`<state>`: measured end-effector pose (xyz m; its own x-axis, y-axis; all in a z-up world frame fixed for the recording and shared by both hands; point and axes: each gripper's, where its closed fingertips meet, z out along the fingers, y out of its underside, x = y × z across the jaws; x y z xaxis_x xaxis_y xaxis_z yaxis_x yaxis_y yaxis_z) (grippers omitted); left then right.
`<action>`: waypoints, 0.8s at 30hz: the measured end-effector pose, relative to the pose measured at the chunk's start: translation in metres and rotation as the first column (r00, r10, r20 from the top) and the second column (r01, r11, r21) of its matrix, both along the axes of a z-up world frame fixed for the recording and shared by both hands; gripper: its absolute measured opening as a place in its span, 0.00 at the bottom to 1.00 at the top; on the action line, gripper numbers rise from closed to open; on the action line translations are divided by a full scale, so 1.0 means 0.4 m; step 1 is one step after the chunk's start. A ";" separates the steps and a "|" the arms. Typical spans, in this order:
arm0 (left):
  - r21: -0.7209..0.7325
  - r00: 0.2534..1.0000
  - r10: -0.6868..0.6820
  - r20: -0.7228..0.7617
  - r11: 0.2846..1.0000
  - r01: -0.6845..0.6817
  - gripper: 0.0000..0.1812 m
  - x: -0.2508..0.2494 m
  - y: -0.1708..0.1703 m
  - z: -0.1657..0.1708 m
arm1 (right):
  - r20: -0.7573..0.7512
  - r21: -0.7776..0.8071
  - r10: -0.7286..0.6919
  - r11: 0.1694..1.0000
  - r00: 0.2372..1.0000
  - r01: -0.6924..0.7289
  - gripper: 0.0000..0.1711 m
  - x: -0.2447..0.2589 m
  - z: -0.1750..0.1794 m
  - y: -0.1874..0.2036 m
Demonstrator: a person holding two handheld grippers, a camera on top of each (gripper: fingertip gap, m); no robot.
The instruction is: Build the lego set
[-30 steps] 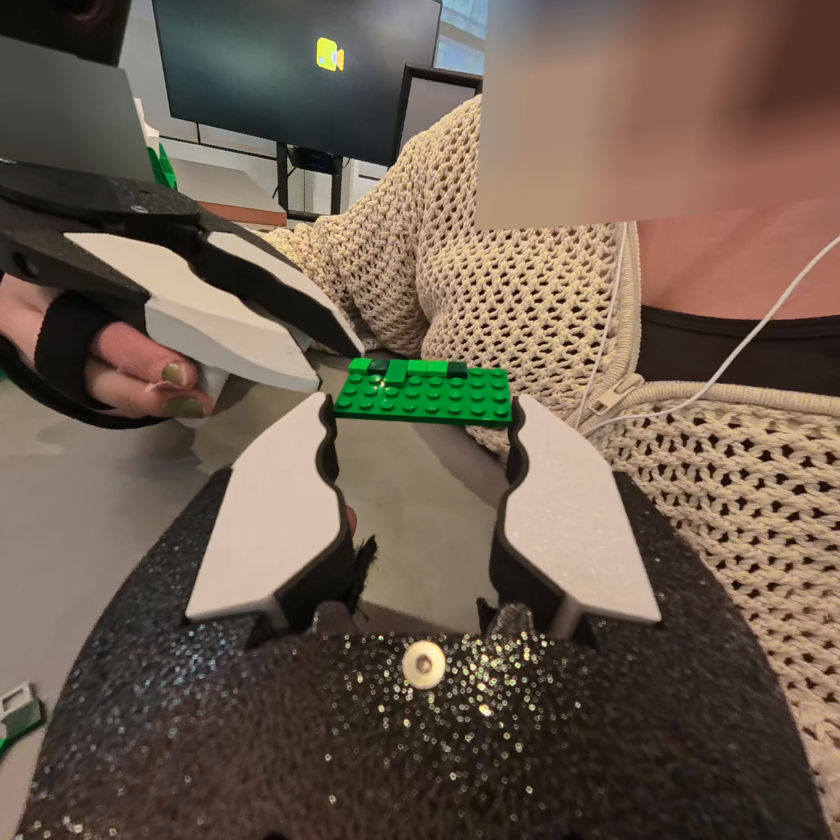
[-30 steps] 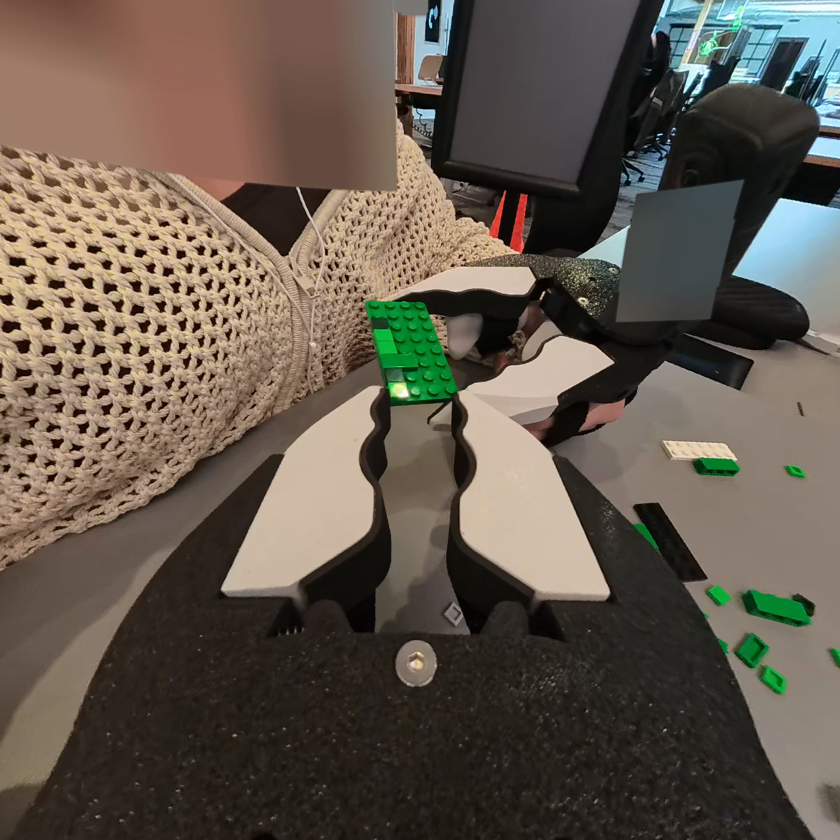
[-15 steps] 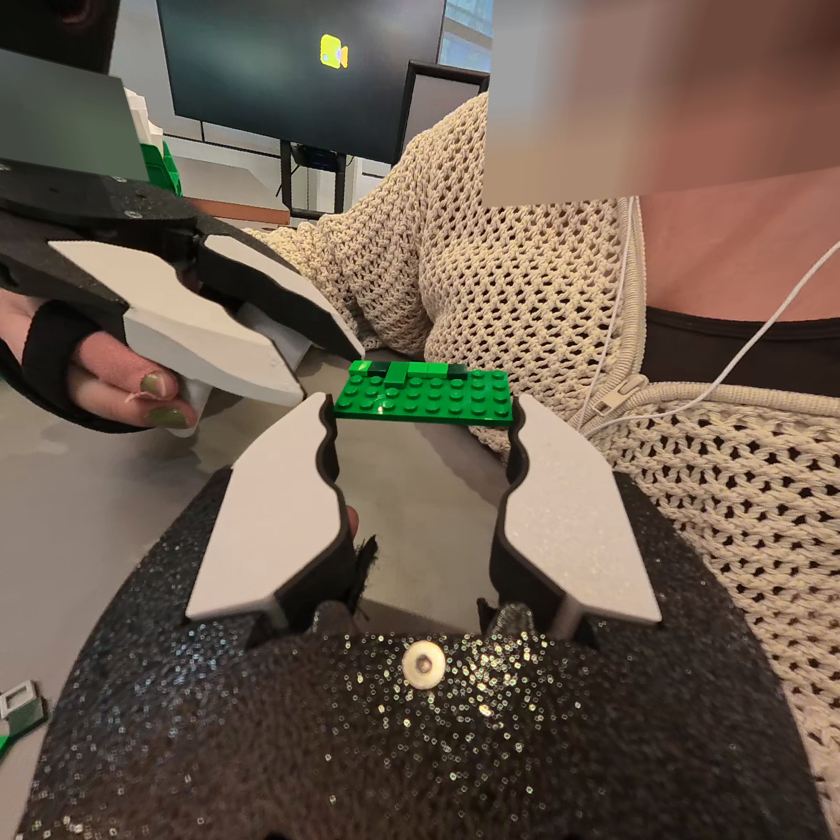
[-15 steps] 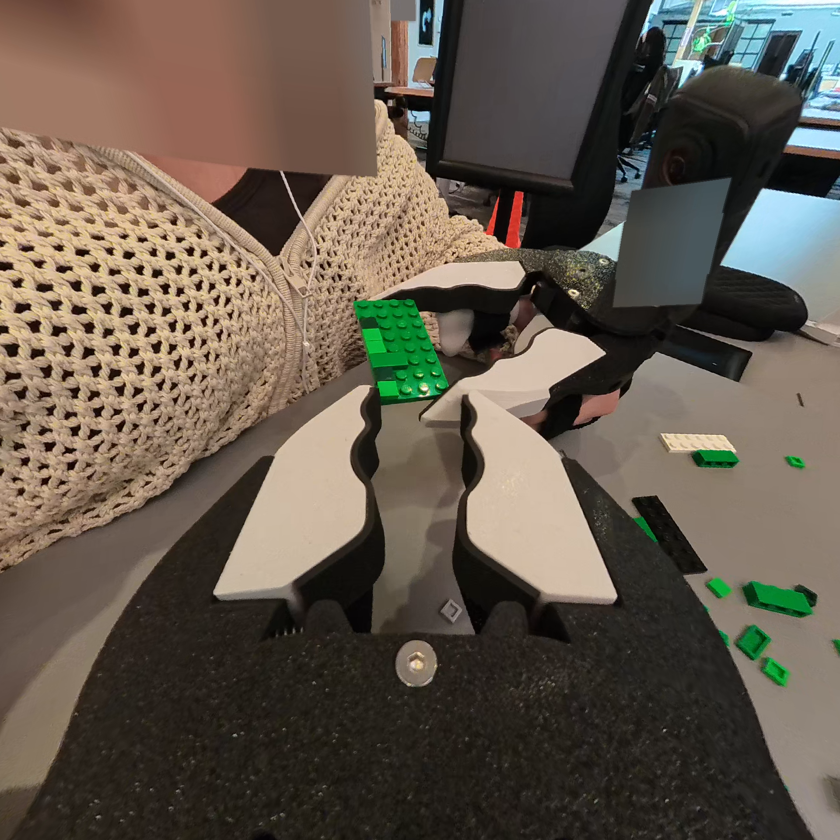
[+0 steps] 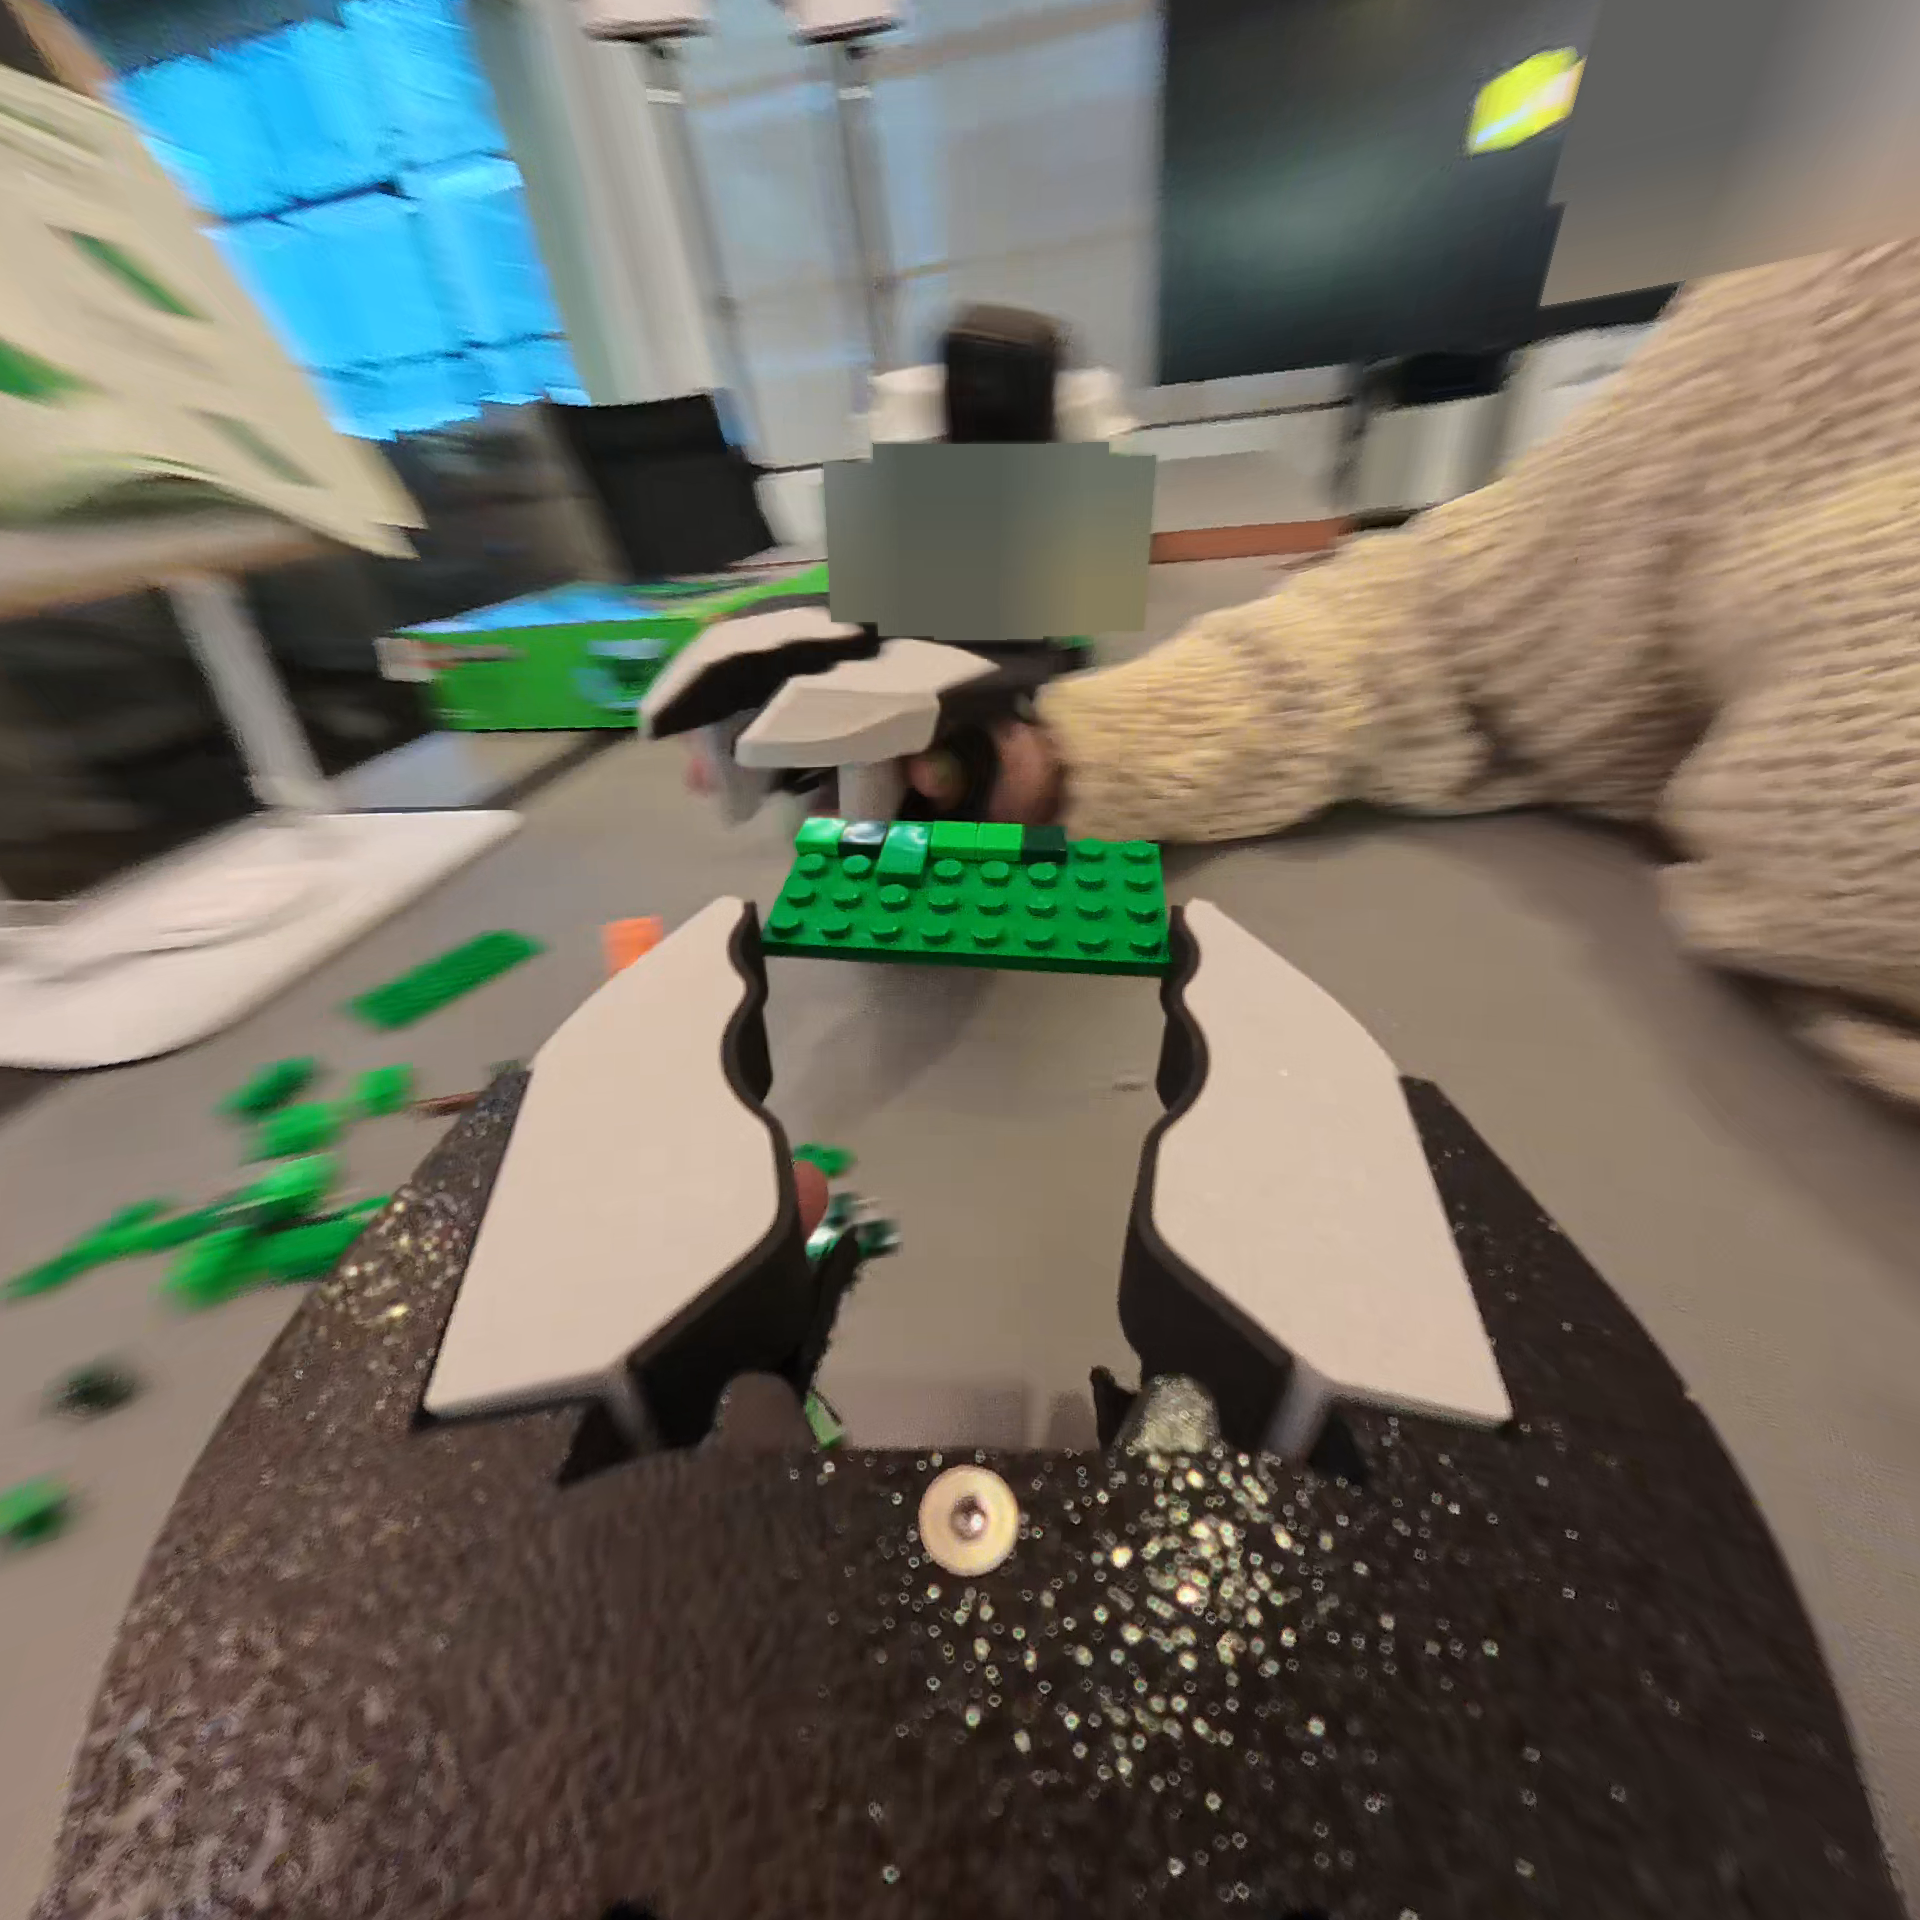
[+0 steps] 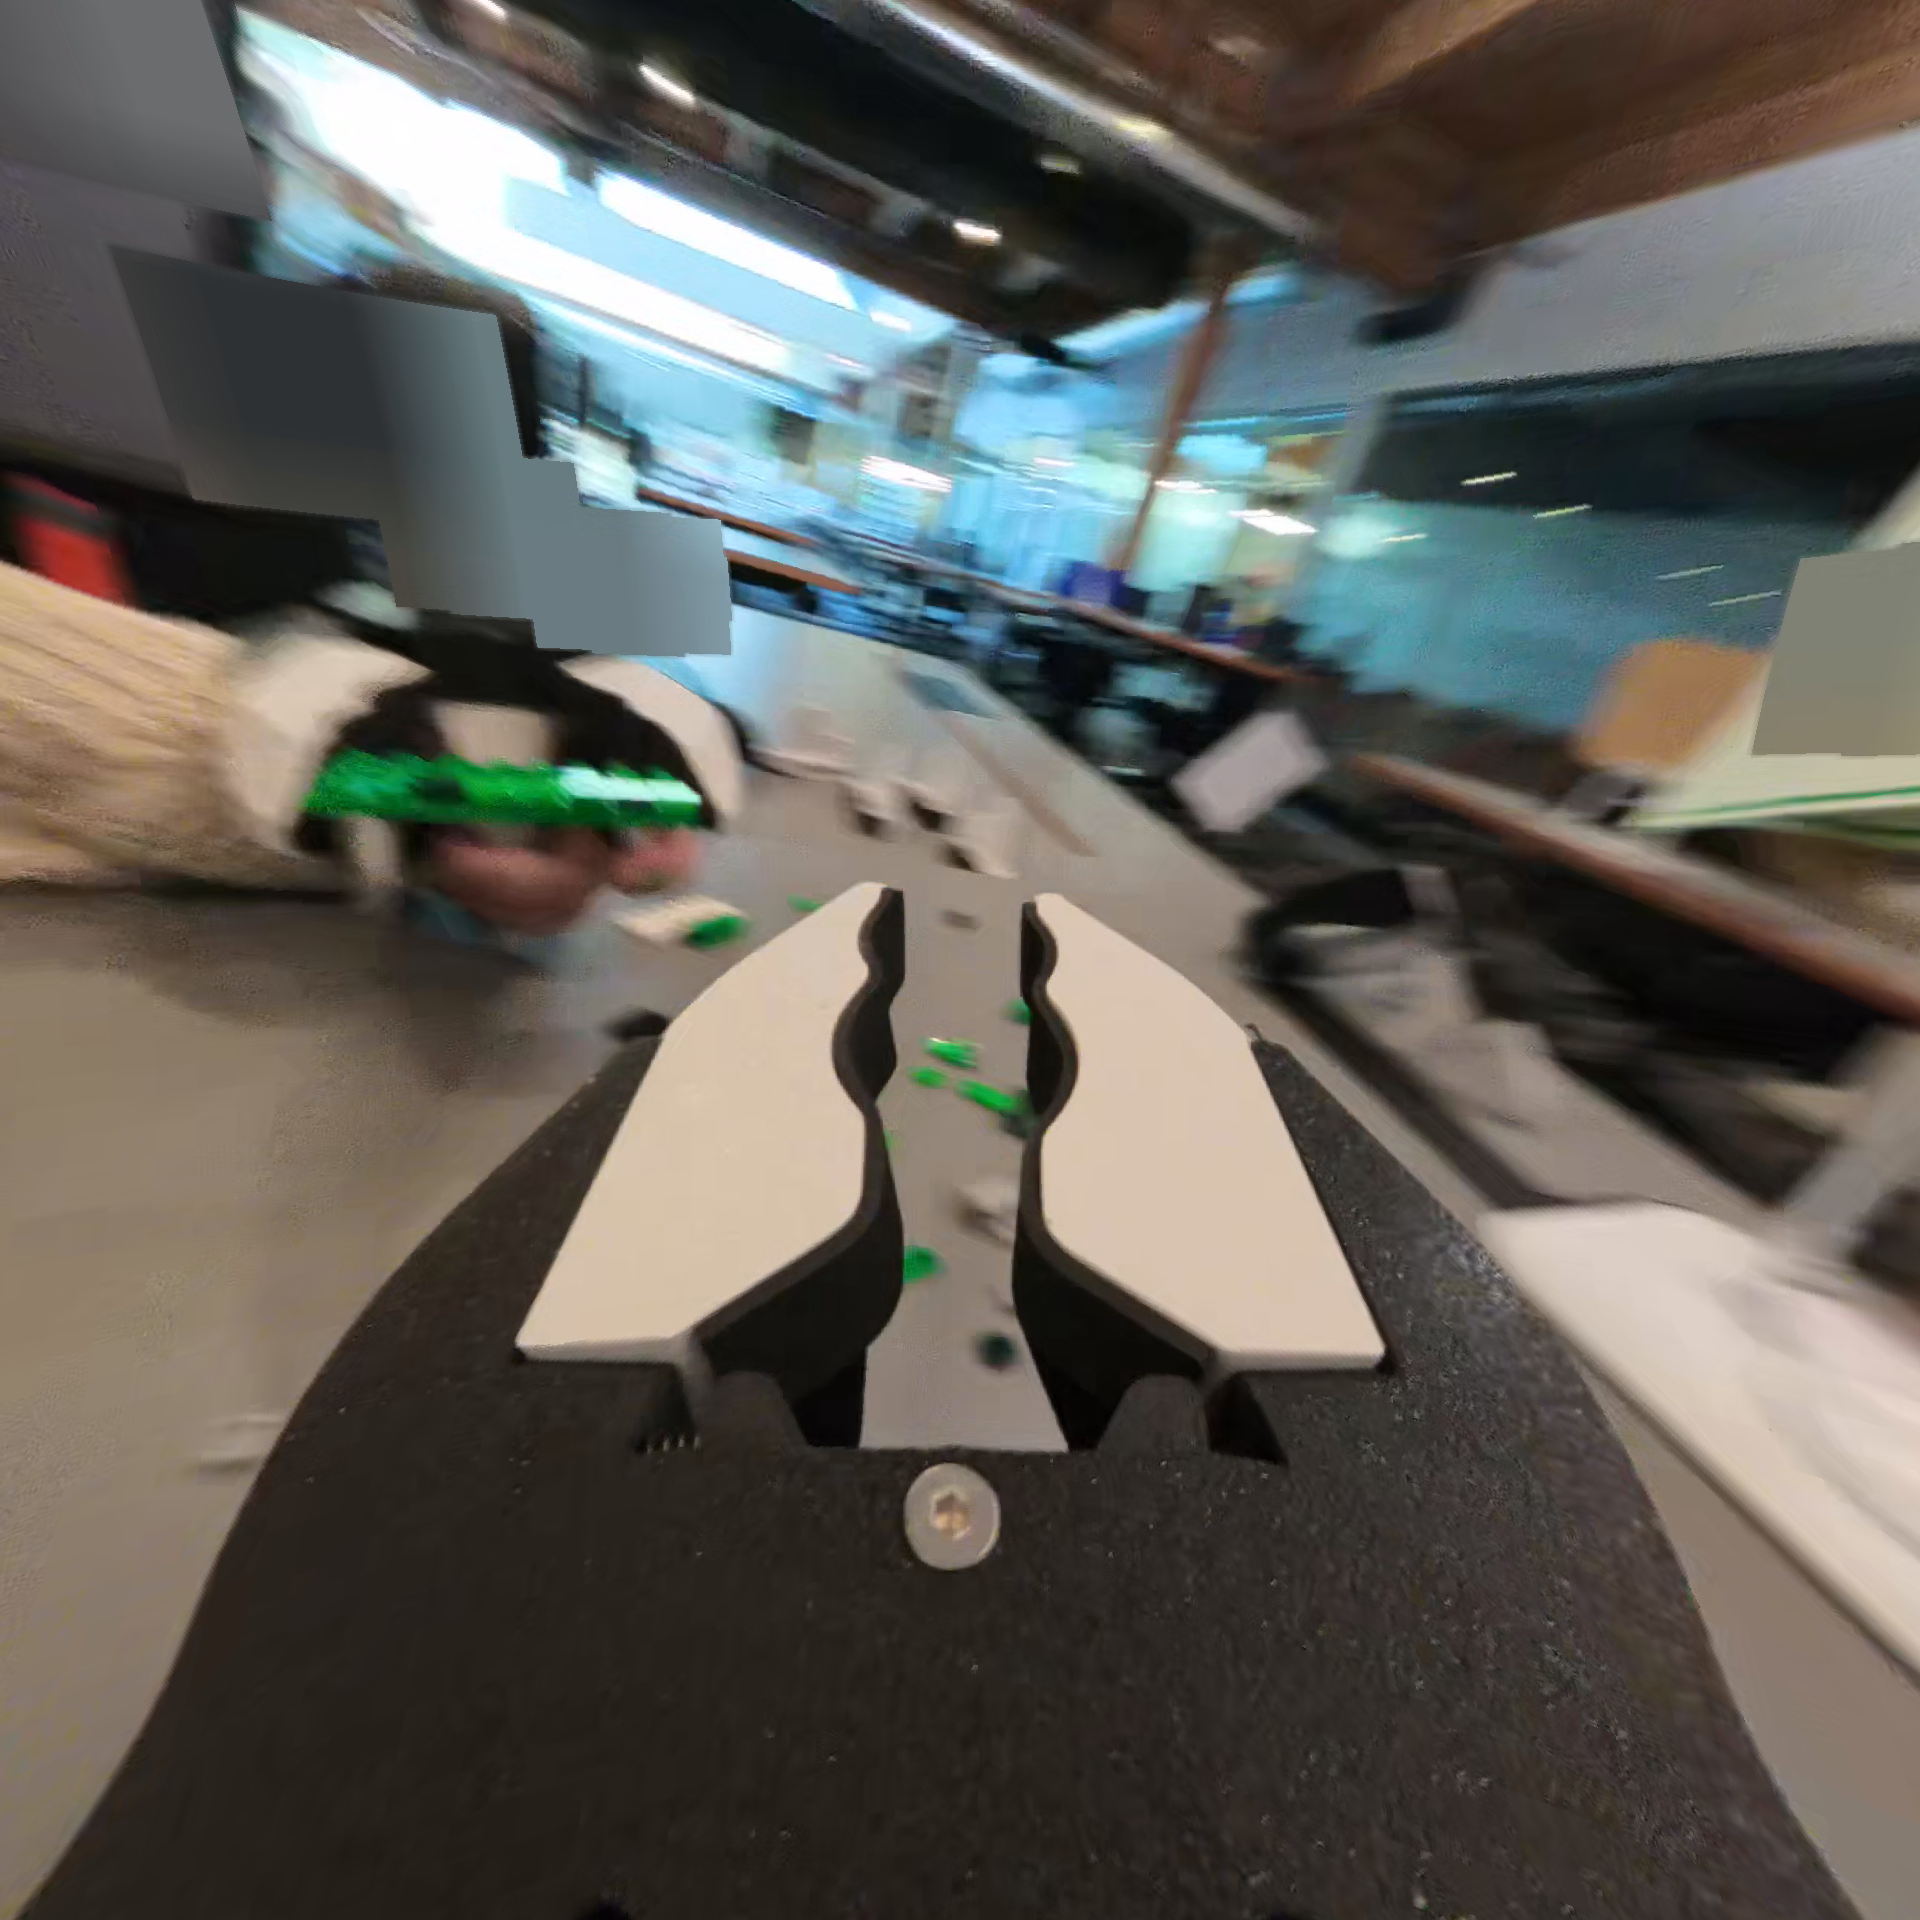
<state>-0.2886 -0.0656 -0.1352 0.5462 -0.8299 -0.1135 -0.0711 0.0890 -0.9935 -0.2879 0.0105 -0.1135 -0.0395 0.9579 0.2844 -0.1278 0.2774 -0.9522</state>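
Observation:
A green studded plate [image 5: 966, 904] with a row of small green and dark tiles along its far edge is clamped by its two short ends between my left gripper's [image 5: 964, 914] fingertips, held level above the grey table [image 5: 1351, 935]. My right gripper [image 5: 696, 732] is behind the plate, apart from it. In the right wrist view my right gripper [image 6: 961, 899] is empty, its fingers a narrow gap apart, above loose green pieces [image 6: 966, 1081]. The plate [image 6: 499, 795] shows edge-on at the left. Both views are blurred.
Loose green bricks [image 5: 270, 1226] and a flat green plate [image 5: 447, 977] lie on the table to the left, near a white booklet [image 5: 208, 935]. A green box [image 5: 561, 665] stands farther back. A knitted sleeve [image 5: 1455, 665] reaches in from the right.
Both cameras have swung away from the person's chest towards the table. My right gripper has pulled away from the plate. My left gripper still holds the plate.

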 end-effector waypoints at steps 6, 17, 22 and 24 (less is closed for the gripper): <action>0.138 0.952 0.293 -0.092 0.950 -0.279 0.40 -0.070 0.078 -0.007 | 0.015 0.358 -0.240 0.908 0.971 0.219 0.08 -0.009 -0.048 0.033; 0.186 0.834 0.542 -0.103 0.834 -0.519 0.40 -0.170 0.129 -0.003 | 0.027 0.338 -0.321 0.894 0.947 0.293 0.06 -0.016 -0.054 0.073; 0.188 0.767 0.636 -0.088 0.767 -0.614 0.40 -0.211 0.142 0.002 | 0.030 0.305 -0.326 0.903 0.945 0.302 0.05 -0.015 -0.053 0.084; 0.195 0.700 0.709 -0.088 0.701 -0.686 0.40 -0.250 0.147 0.008 | 0.034 0.311 -0.324 0.903 0.945 0.298 0.05 -0.016 -0.055 0.082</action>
